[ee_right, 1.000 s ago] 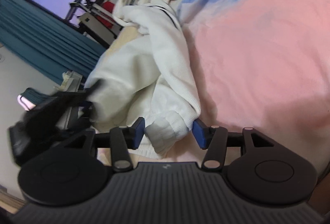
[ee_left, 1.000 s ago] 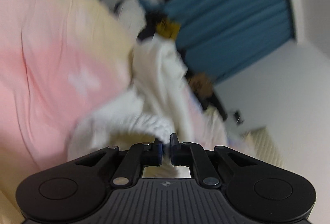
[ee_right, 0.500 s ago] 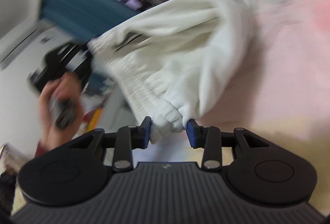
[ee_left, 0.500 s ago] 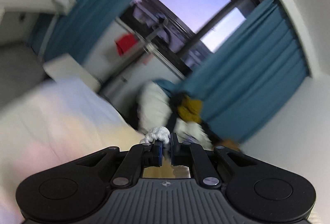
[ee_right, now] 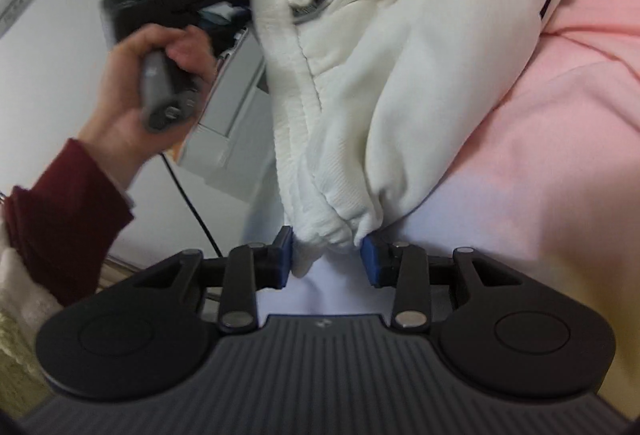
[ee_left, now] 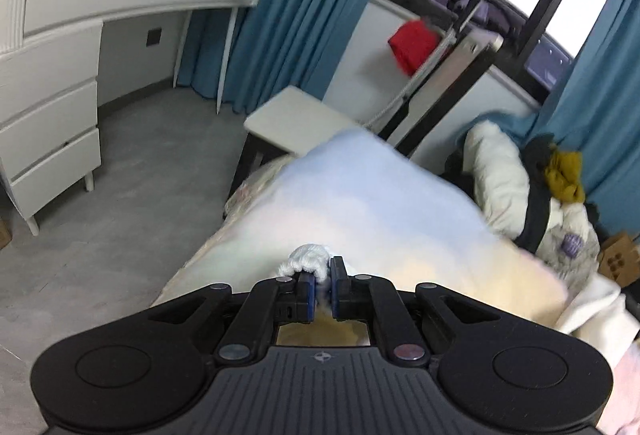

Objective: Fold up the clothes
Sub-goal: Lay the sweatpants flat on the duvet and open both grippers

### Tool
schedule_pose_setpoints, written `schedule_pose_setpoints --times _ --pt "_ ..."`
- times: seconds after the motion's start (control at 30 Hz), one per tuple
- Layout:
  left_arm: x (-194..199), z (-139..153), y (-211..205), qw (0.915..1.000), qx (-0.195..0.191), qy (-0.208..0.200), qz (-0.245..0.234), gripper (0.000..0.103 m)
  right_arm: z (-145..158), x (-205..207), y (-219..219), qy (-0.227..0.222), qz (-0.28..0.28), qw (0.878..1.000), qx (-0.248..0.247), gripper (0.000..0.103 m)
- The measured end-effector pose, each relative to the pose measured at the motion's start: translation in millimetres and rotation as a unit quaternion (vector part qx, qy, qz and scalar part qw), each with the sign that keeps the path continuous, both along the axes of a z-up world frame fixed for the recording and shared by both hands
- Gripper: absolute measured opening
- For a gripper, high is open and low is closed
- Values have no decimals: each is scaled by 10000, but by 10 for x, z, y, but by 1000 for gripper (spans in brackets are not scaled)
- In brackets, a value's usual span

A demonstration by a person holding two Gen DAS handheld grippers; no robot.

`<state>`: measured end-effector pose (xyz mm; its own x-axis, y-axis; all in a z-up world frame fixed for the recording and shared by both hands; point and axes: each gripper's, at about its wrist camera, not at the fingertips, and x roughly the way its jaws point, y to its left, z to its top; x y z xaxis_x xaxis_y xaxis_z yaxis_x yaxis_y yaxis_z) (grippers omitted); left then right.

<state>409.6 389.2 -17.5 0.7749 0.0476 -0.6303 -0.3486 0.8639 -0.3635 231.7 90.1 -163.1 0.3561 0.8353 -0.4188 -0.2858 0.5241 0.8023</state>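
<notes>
A white sweatshirt point(ee_right: 400, 55) hangs over the pink bedspread point(ee_right: 560, 155), its ribbed hem stretched between both grippers. My right gripper point(ee_right: 327, 259) is shut on a bunched end of that hem point(ee_right: 332, 223), which fills the gap between the blue pads. In the same view a hand point(ee_right: 132, 91) holds my left gripper point(ee_right: 244, 5) up at the hem's other end. In the left wrist view the left gripper point(ee_left: 323, 289) is shut on a small tuft of the white ribbed cloth point(ee_left: 308, 261); the rest of the sweatshirt is out of that view.
The pastel bedspread point(ee_left: 380, 203) runs ahead of the left gripper. Beyond it lie a pile of clothes point(ee_left: 504, 179), a small white table point(ee_left: 296, 123) and teal curtains point(ee_left: 296, 7). A grey desk with drawers point(ee_left: 48, 115) stands left. A dark red sleeve point(ee_right: 60, 215) is at the right view's left edge.
Both grippers have swung away from the bed with the sweatshirt, drawing its hem out between them. The right jaws have narrowed onto the hem. The left view now faces the room.
</notes>
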Motion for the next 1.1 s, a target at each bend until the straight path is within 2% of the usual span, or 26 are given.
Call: schedule_pose_setpoints --times 0.13,0.2,0.27,0.3,0.33,0.37,0.4,0.43,0.47,0.6,0.8,0.97,1.1 --pt "-103 -53 91 9994 -49 -210 -271 12 97 12 34 -212 210 9991 -294 42" --pt "-259 70 82 9988 38 -280 -405 14 150 3 5 -387 225 9976 -529 44" --pt "-673 112 117 9978 115 -378 -531 20 209 -49 -23 -624 199 9947 -798 46" --pt "-812 159 65 9977 163 -396 -521 31 255 -108 -37 -731 194 9928 -925 53" --pt "-963 187 6 9978 255 -407 -464 52 302 -171 -50 -834 192 9907 -1054 65" --pt "-1113 215 -54 9977 346 -417 -407 59 352 -252 -70 -955 179 9880 -1200 72" --pt "-1331 263 -124 9970 475 -465 -400 63 402 -318 -113 -1056 179 9858 -1296 85" --pt "-1468 284 -187 9967 510 -486 -399 64 453 -380 -160 -1152 182 9836 -1378 91" --pt "-1604 304 -250 9964 545 -508 -398 66 503 -442 -208 -1248 185 9812 -1461 92" --pt "-2183 355 -533 9958 657 -421 -471 68 689 -655 -563 -1529 128 9738 -1676 92" --pt "-3096 420 -1171 9910 727 -672 -906 68 1045 -1029 -1223 -2121 -285 9571 -1956 92" --pt "-3496 350 -1771 9852 536 -856 -1383 68 1257 -1175 -1838 -2624 -674 9347 -2301 92" --pt "-3450 252 -2288 9763 865 -856 -1790 70 1233 -1205 -2303 -2948 -1088 9131 -2600 92"
